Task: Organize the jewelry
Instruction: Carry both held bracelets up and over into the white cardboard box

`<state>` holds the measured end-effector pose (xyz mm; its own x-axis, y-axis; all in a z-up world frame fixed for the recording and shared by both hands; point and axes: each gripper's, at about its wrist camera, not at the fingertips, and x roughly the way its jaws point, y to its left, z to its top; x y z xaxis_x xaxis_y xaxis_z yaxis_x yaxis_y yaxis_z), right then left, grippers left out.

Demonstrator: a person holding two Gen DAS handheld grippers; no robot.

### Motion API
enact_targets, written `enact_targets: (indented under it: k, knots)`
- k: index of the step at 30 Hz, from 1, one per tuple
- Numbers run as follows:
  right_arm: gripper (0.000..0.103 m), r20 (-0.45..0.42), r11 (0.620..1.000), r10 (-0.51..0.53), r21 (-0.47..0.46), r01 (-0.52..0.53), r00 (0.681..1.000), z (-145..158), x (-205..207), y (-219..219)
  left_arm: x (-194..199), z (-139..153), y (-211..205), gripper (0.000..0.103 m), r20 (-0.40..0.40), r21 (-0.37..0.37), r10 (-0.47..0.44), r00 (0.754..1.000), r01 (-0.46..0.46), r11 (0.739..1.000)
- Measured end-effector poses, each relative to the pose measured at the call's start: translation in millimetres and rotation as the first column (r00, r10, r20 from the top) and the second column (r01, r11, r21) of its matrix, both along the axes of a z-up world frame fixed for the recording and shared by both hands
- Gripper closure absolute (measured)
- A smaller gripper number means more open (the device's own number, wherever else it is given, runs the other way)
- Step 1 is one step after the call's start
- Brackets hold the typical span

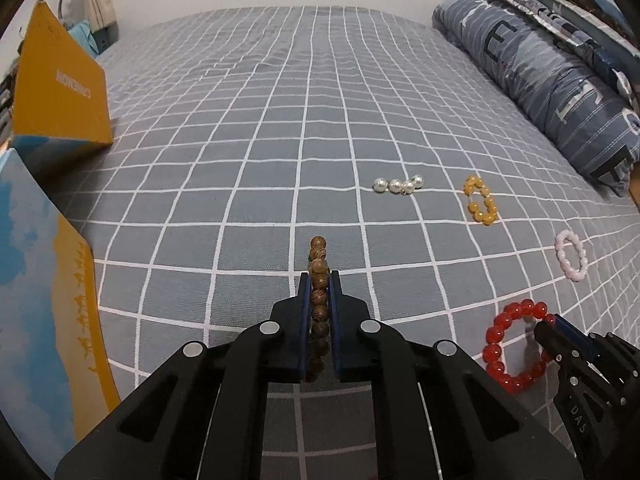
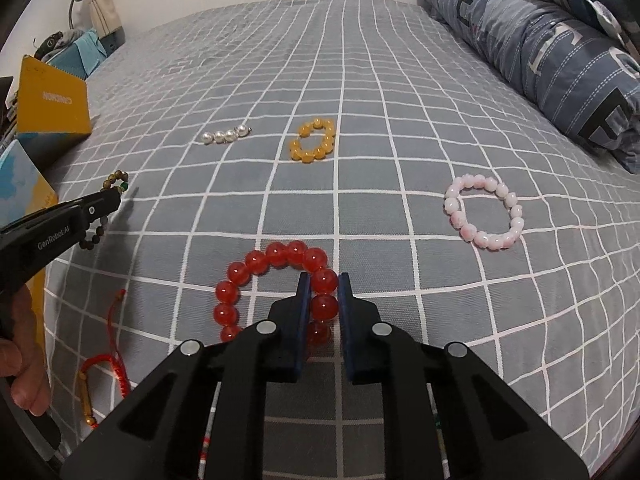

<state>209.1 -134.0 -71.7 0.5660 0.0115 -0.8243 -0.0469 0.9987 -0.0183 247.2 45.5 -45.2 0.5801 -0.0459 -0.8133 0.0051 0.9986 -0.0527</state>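
My left gripper (image 1: 319, 274) is shut on a brown wooden bead bracelet (image 1: 319, 254), pinched edge-on between its blue pads and lifted just off the checked bedsheet. From the right wrist view the same bracelet (image 2: 116, 179) hangs from the left gripper (image 2: 114, 196) at the far left. My right gripper (image 2: 323, 278) is shut on the right side of a red bead bracelet (image 2: 256, 268) that lies on the sheet. This red bracelet (image 1: 504, 332) shows at the lower right of the left wrist view, with the right gripper (image 1: 546, 324) on it.
On the grey checked sheet (image 2: 360, 80) lie a pearl strand (image 2: 225, 135), an amber bracelet (image 2: 314, 141), a pink bracelet (image 2: 484, 212) and a red cord charm (image 2: 100, 364). An orange-lidded box (image 1: 60, 84) stands open at the left. A folded quilt (image 1: 560, 80) lines the right.
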Motion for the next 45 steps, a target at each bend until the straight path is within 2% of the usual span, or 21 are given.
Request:
enact_targets:
  k: [25, 45]
  knots:
    - [0.09, 0.094, 0.999, 0.013, 0.032, -0.016, 0.995, 46, -37, 14, -50, 46, 4, 0.095, 0.079, -0.002, -0.007, 0.997, 0.008, 1.0]
    - [0.09, 0.162, 1.0, -0.001, 0.017, -0.002, 0.987, 81, -68, 14, -94, 80, 2, 0.095, 0.133, 0.02, -0.011, 0.991, 0.008, 1.0]
